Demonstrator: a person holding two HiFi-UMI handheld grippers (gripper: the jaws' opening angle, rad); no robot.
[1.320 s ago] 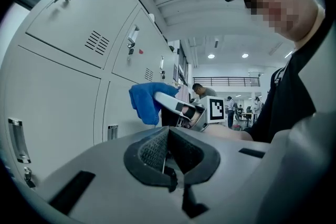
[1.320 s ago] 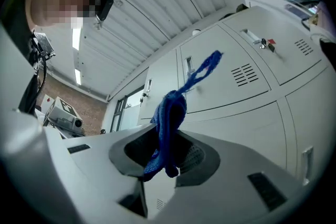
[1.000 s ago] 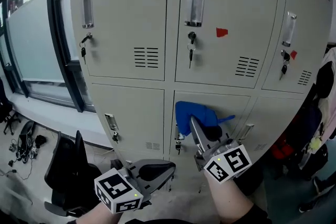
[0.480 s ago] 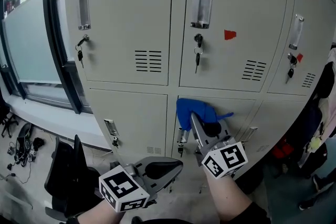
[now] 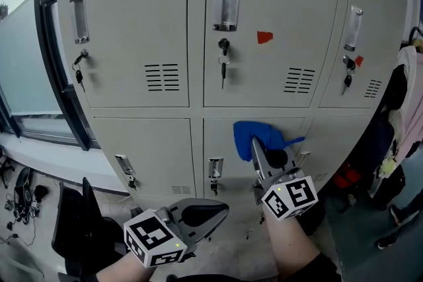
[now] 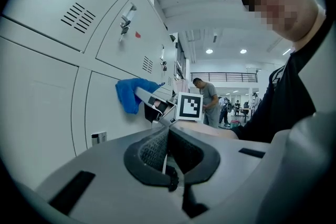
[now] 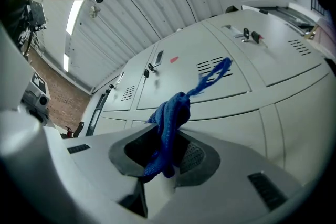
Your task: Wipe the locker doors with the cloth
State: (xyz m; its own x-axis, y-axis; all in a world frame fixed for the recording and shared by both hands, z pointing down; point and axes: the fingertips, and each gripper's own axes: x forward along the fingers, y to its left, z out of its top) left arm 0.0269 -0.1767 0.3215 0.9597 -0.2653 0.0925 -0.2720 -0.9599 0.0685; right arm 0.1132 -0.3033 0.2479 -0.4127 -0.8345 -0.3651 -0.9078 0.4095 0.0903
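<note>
Blue cloth (image 5: 259, 135) clamped by a bunched fold in right gripper (image 5: 258, 150), free wad apparently pressed flat on lower middle locker door (image 5: 218, 135), 4 o'clock of centre, for wiping. Left gripper (image 5: 213, 211) parked at 6 o'clock, jaws together, empty.

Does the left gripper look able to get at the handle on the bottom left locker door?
Probably yes. The left gripper hangs empty, jaws together, below and right of that handle, nothing seen between them. The right gripper holds the blue cloth at the middle door, aside.
</note>
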